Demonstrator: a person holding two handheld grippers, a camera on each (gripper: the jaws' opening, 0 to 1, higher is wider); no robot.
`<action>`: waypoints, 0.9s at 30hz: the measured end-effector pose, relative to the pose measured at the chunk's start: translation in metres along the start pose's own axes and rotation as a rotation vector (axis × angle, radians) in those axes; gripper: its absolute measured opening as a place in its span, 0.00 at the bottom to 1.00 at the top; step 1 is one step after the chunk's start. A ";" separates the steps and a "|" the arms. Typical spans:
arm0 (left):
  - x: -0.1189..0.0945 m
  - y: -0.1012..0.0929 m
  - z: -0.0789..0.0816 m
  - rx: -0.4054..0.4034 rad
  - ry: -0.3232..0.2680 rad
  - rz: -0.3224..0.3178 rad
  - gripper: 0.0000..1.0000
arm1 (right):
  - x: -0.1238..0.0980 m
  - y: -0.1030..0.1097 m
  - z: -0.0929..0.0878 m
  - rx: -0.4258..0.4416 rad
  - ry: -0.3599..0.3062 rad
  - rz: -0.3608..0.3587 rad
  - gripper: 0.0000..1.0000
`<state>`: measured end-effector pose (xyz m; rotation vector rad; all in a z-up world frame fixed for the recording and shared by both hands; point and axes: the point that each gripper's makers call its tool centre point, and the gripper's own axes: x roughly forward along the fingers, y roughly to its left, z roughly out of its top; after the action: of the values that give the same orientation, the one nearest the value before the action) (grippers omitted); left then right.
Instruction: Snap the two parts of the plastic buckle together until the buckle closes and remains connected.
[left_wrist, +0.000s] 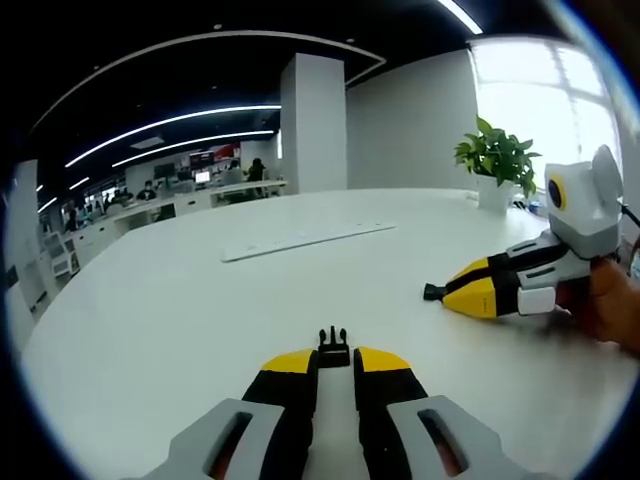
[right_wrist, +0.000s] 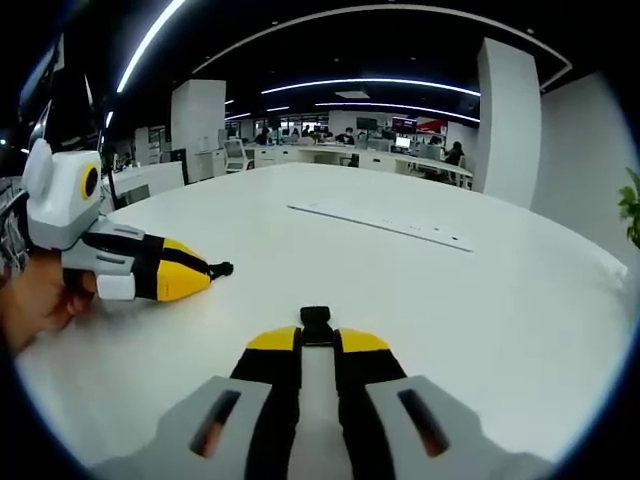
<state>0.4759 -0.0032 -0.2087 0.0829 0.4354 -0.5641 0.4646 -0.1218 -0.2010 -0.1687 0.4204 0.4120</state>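
Jaws at the bottom centre of the left gripper view are pinching the pronged buckle half (left_wrist: 333, 347), so the left gripper (left_wrist: 334, 362) is closing on that part with its prongs pointing away toward the white table (left_wrist: 180, 300). Likewise, low in the right gripper view, the right gripper (right_wrist: 317, 343) is clamping the socket buckle half (right_wrist: 315, 325) at its tips. Each tool is showing in the other's picture at mid-height, a small black piece poking from its nose, though that piece is too small to read clearly. Both halves are being held but well apart, so aligning and snapping them is looking like the whole remaining job. Farther off, a flat strip (left_wrist: 305, 239) is lying on the table, with a potted plant (left_wrist: 497, 160) at upper right.
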 end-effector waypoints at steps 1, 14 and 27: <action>0.000 0.000 0.000 0.000 0.000 0.000 0.13 | 0.000 0.000 0.000 0.000 0.000 0.000 0.13; 0.000 0.002 0.001 -0.004 -0.003 0.005 0.13 | -0.001 0.000 0.000 0.000 0.001 0.000 0.13; 0.001 0.002 0.001 -0.010 -0.005 0.001 0.13 | 0.003 -0.003 0.000 -0.002 0.002 0.004 0.13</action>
<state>0.4781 -0.0020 -0.2085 0.0722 0.4332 -0.5615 0.4686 -0.1236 -0.2016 -0.1710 0.4227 0.4159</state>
